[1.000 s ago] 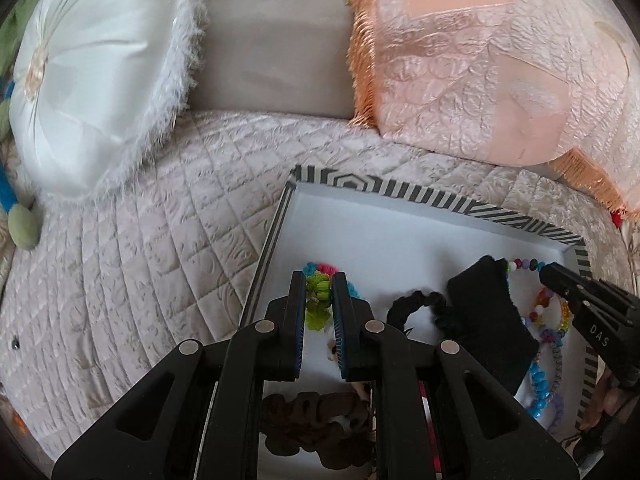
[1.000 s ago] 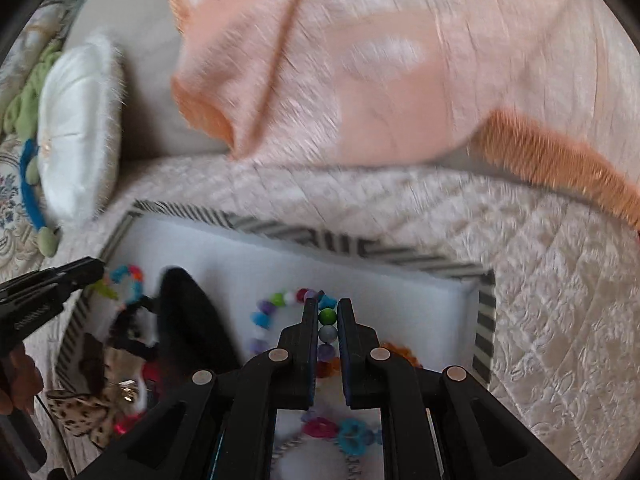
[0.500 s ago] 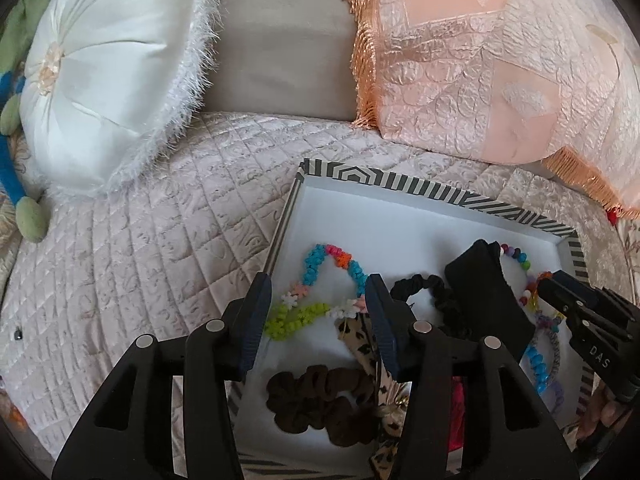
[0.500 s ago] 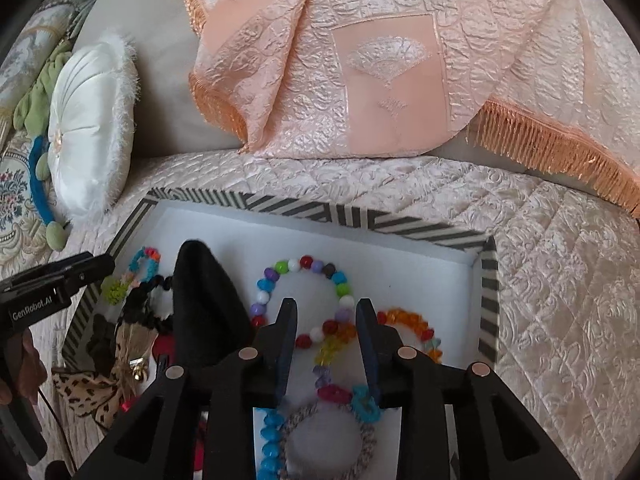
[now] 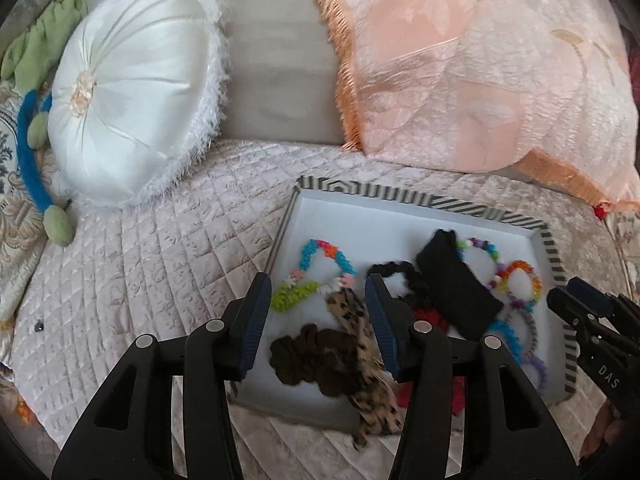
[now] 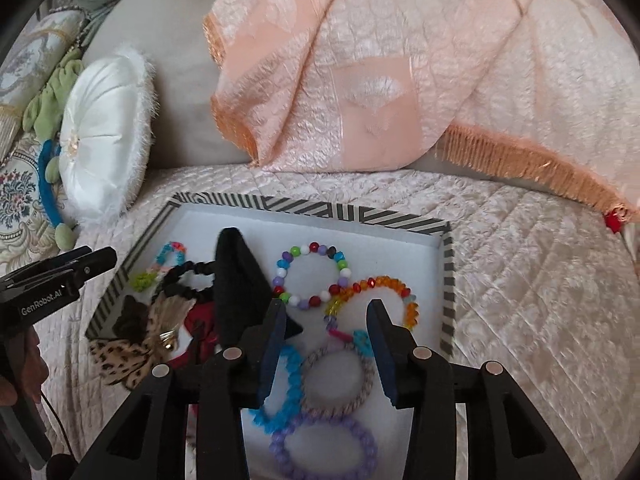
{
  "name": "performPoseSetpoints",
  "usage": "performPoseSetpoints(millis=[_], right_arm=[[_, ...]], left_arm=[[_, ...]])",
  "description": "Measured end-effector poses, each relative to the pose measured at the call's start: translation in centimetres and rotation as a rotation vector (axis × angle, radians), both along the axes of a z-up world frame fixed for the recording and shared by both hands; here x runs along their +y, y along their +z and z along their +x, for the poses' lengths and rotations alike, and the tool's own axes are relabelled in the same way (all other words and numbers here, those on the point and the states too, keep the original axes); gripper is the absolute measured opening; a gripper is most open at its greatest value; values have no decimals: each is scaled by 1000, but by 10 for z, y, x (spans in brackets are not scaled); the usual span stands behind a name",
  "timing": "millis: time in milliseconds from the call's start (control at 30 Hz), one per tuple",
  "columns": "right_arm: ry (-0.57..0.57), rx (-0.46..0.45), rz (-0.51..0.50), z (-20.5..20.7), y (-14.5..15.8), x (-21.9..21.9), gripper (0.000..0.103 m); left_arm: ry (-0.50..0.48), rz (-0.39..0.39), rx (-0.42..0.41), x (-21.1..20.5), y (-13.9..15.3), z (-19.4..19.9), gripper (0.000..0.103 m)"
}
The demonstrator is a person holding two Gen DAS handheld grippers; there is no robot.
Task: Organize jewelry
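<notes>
A striped tray (image 6: 312,211) is sitting on a quilted cover (image 6: 520,264), holding the jewelry. The left gripper (image 5: 316,292) is hovering over the tray's left half with its jaws spread wide and empty, above a flower-bead bracelet (image 5: 316,272) whose long axis is running left to right and a brown scrunchie (image 5: 316,354). The right gripper (image 6: 327,316) is hanging over the right half, jaws likewise released, above a multicolored bead bracelet (image 6: 312,272), an orange bead bracelet (image 6: 384,286) and a blue bracelet (image 6: 288,392). A black pouch (image 6: 236,284) is lying in the middle, its long axis running away from the cameras.
</notes>
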State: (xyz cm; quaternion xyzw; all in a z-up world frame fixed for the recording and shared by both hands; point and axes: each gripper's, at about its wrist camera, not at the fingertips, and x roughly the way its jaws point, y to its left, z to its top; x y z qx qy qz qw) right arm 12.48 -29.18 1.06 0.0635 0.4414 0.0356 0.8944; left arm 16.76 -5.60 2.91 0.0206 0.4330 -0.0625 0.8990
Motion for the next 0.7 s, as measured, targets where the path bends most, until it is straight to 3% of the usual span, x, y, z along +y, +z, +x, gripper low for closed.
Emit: performPoseSetpoints(millis=[133,233,700], right_arm=[[-17,-38,4,-21,15,6,46],[-27,-69,-16,-37,23,13,58],[-68,-119,-12,-75,42,18,59]], left_arm=[[-12,-11,-23,-8,9,-22,48],[-17,-14,-48,-12,15,-40,48],[-29,-4,-117,-24,34,-83,48]])
